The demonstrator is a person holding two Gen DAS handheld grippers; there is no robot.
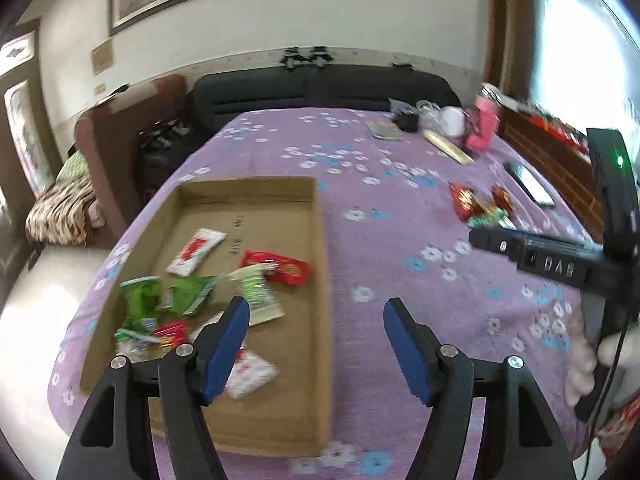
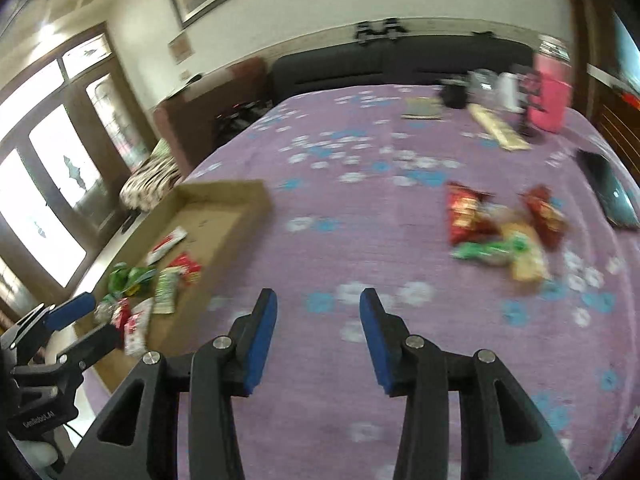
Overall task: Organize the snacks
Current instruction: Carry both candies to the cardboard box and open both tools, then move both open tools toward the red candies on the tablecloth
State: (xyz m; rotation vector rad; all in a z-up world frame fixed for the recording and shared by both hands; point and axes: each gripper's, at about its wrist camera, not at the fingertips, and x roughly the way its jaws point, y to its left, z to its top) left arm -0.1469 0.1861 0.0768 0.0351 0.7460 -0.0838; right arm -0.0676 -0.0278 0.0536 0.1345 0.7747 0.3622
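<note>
A shallow cardboard box (image 1: 316, 248) lies on the purple flowered table and holds several snack packets: red (image 1: 280, 268), green (image 1: 144, 300) and white (image 1: 196, 250). It also shows at the left in the right wrist view (image 2: 240, 216). A small pile of loose snacks (image 2: 500, 232), red, green and tan, lies on the cloth to the right; it also shows in the left wrist view (image 1: 480, 206). My left gripper (image 1: 316, 312) is open and empty over the box's right wall. My right gripper (image 2: 318, 304) is open and empty above bare cloth, left of the pile.
A phone (image 2: 612, 192) lies right of the pile. At the far right of the table stand a pink container (image 2: 550, 92), cups (image 2: 510, 90), a flat tan pack (image 2: 498, 126) and a small book (image 2: 422, 110). A dark sofa (image 1: 320, 84) runs behind.
</note>
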